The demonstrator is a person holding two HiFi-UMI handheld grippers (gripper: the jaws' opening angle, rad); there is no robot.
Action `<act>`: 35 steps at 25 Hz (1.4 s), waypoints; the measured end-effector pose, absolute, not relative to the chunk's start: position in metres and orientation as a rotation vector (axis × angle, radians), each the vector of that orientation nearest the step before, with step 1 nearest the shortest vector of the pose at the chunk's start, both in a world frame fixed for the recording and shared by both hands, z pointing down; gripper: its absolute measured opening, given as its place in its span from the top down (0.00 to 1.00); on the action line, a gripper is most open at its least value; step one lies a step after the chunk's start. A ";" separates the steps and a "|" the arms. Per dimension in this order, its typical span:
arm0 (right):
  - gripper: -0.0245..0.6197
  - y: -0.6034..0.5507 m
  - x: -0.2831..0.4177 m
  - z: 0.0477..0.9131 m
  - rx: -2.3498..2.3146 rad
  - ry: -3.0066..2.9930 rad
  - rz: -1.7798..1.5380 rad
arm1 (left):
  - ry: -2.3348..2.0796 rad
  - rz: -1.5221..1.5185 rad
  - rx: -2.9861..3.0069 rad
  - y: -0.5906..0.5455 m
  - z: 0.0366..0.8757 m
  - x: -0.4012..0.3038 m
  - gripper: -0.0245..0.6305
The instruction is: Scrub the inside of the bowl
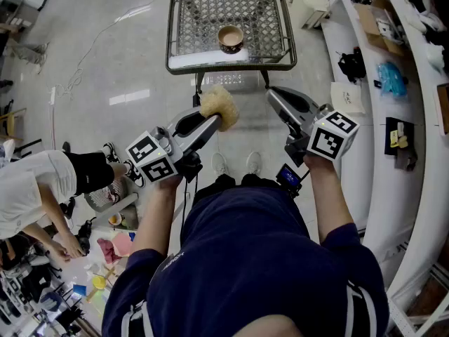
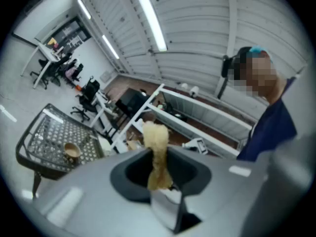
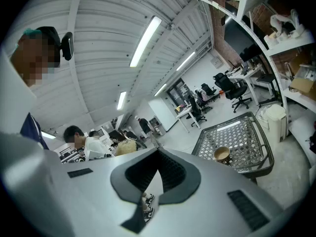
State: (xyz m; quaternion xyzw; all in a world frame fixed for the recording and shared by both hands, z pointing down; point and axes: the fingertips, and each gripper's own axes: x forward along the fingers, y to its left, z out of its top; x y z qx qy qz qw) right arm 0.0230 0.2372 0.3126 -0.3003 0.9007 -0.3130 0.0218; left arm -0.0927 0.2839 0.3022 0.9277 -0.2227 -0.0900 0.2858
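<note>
Short of the upright bowl [image 1: 230, 38], left claw [image 1: 215, 122] grips scrubber [image 1: 219, 105] pointing forward; right claw [image 1: 272, 93] clenched empty.

The room is lit brightly and evenly by long ceiling lights [image 2: 152, 21], which are seen high above the table [image 2: 49, 132] in both gripper views. In the head view, white streaks of glare are thrown back from the pale floor [image 1: 84, 48] left of the table. The left gripper view is smeared throughout, the sponge [image 2: 155, 142] right of the table included; the right gripper view is sharper. Straight lines are bent toward every edge, and both gripper views are ringed by dark corners.
</note>
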 end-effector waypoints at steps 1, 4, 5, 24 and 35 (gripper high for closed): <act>0.95 0.237 0.026 0.313 -0.927 2.791 -0.971 | -0.598 -0.239 2.481 0.284 0.302 -0.090 0.84; 0.95 0.236 0.035 0.313 -0.915 2.789 -0.973 | -0.604 -0.235 2.482 0.284 0.302 -0.081 0.84; 0.95 0.236 0.036 0.312 -0.912 2.789 -0.973 | -0.607 -0.234 2.482 0.284 0.302 -0.079 0.84; 0.95 0.197 0.093 0.336 -0.877 2.694 -1.102 | -0.685 -0.219 2.461 0.251 0.317 -0.034 0.84; 0.95 0.136 0.073 0.351 -0.895 2.695 -1.142 | -0.673 -0.229 2.437 0.188 0.330 -0.056 0.84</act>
